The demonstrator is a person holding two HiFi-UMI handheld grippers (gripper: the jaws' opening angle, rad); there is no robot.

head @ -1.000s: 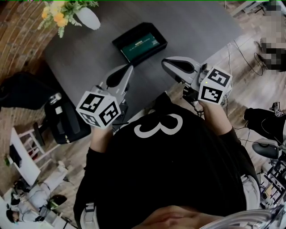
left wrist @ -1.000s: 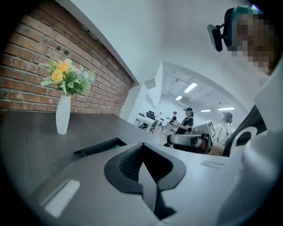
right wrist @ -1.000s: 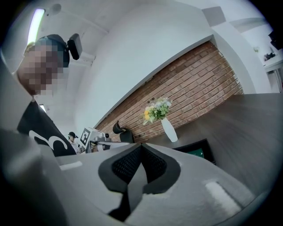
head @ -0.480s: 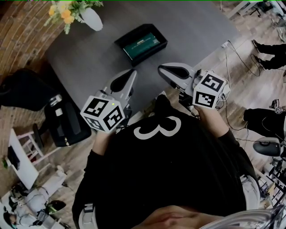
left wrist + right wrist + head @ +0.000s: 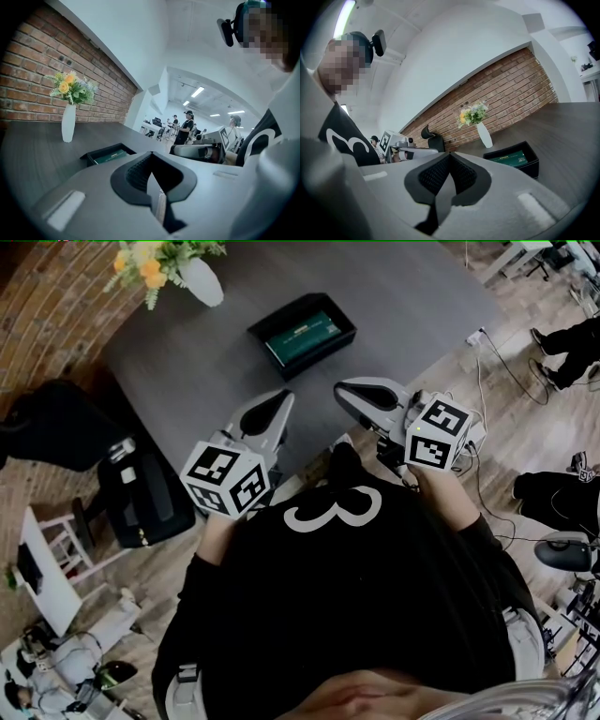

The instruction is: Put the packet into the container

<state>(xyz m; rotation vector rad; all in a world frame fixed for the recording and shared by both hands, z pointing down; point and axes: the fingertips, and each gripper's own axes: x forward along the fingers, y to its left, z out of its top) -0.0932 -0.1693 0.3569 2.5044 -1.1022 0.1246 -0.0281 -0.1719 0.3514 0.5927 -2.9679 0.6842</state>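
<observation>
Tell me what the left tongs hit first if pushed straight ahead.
Probably the container: in the head view the left tongs aim at its near wall. The left gripper view puts it slightly left of the line, so they could meet bare table instead.

The container [image 5: 302, 334] sits on the table [image 5: 403, 306] in the upper middle of the head view, with the packet [image 5: 302, 331] inside it. The vase [image 5: 203, 282] stands on the table at upper left. A chair [image 5: 141, 502] is left of the table, at mid left.
</observation>
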